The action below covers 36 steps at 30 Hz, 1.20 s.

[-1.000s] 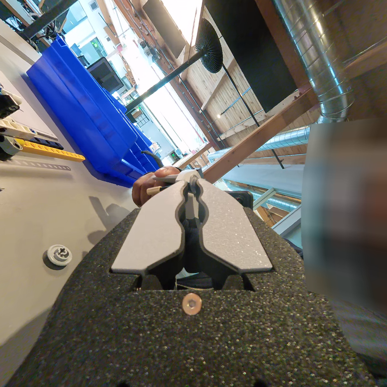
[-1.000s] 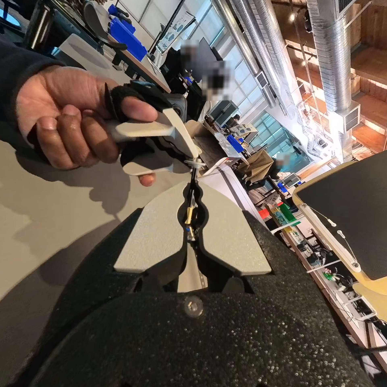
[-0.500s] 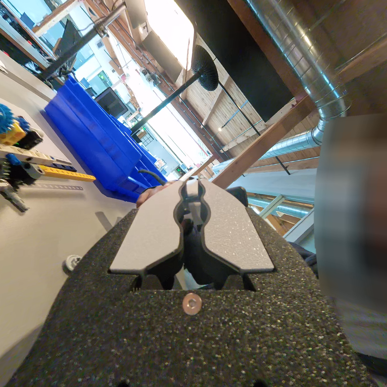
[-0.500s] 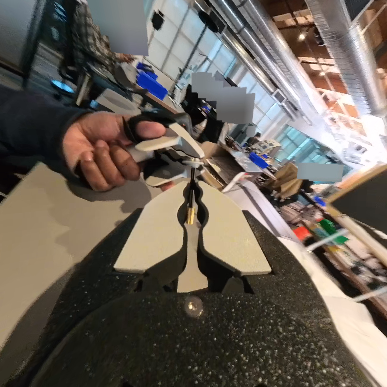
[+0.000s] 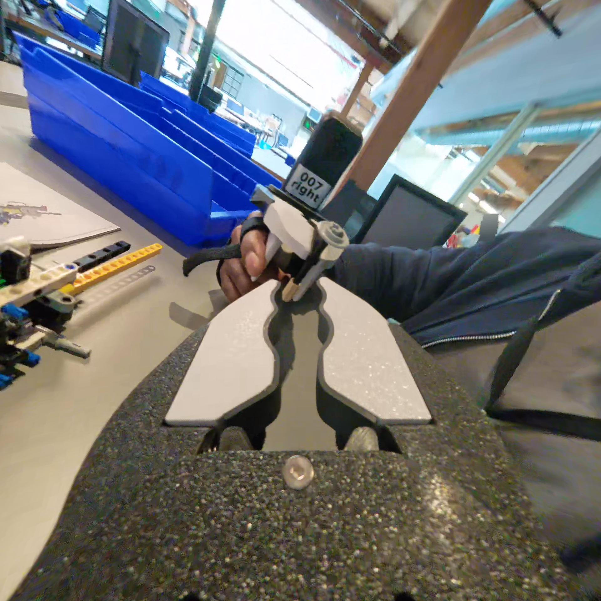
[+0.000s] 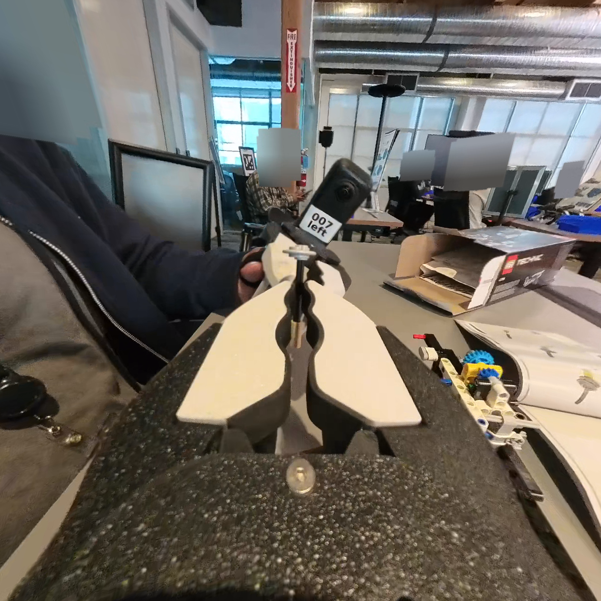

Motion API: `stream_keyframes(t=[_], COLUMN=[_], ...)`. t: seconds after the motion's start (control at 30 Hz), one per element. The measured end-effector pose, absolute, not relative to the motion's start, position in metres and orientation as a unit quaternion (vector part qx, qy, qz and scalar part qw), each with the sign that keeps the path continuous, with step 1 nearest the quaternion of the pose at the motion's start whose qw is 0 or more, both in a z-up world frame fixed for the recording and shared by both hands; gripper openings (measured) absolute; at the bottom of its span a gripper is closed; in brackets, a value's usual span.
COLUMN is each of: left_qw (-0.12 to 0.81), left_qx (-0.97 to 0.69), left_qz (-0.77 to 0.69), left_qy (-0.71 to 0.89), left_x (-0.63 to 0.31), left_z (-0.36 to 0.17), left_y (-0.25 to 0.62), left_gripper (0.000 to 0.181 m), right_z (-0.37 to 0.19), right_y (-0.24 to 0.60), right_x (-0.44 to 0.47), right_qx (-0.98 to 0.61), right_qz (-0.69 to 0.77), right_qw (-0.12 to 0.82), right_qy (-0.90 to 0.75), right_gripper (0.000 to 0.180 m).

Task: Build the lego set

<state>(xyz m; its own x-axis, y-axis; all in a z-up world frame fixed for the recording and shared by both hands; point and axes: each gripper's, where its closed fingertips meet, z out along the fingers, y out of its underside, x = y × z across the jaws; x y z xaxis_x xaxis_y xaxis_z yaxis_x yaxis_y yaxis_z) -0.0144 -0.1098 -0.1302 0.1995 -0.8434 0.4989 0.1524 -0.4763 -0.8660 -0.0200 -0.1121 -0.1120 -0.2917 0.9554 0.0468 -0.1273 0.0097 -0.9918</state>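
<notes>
Table (image 5: 107, 383) clear beside left gripper (image 5: 298, 294).

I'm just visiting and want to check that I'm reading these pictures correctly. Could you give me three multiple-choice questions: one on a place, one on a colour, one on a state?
1. Where do the blue bins stand?
A. On the floor
B. On the table
C. On an overhead shelf

2. What colour is the long holed beam beside the black beam?
A. Yellow
B. Red
C. Green

3. The right gripper is:
A. Wide open and empty
B. Out of view
C. Shut on a black axle

Answers: 1 B, the bins sit on the grey tabletop. 2 A, the beam is plainly yellow. 3 C, its fingers pinch the axle upright.
</notes>
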Motion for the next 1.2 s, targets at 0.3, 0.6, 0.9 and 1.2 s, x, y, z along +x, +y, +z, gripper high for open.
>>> stream_keyframes(t=[0.3, 0.6, 0.9, 1.2], left_qw=[0.458, 0.495, 0.511, 0.461], left_qx=[-0.619, -0.606, -0.612, -0.64], left_qz=[-0.566, -0.525, -0.497, -0.534], left_qy=[0.294, 0.334, 0.343, 0.306], left_x=[-0.015, -0.005, 0.0, -0.006], left_z=[-0.13, -0.13, -0.13, -0.135], left_y=[-0.097, -0.1, -0.099, -0.092], left_gripper=[0.018, 0.017, 0.005, 0.004], right_z=[-0.112, -0.11, -0.11, -0.117], right_y=[-0.101, -0.103, -0.102, -0.087], right_x=[-0.025, -0.025, -0.026, -0.028], right_qx=[-0.4, -0.399, -0.406, -0.432], right_qz=[0.608, 0.627, 0.626, 0.529], right_qw=[0.45, 0.438, 0.439, 0.516], right_qy=[-0.517, -0.506, -0.5, -0.517], right_gripper=[0.003, 0.003, 0.003, 0.012])
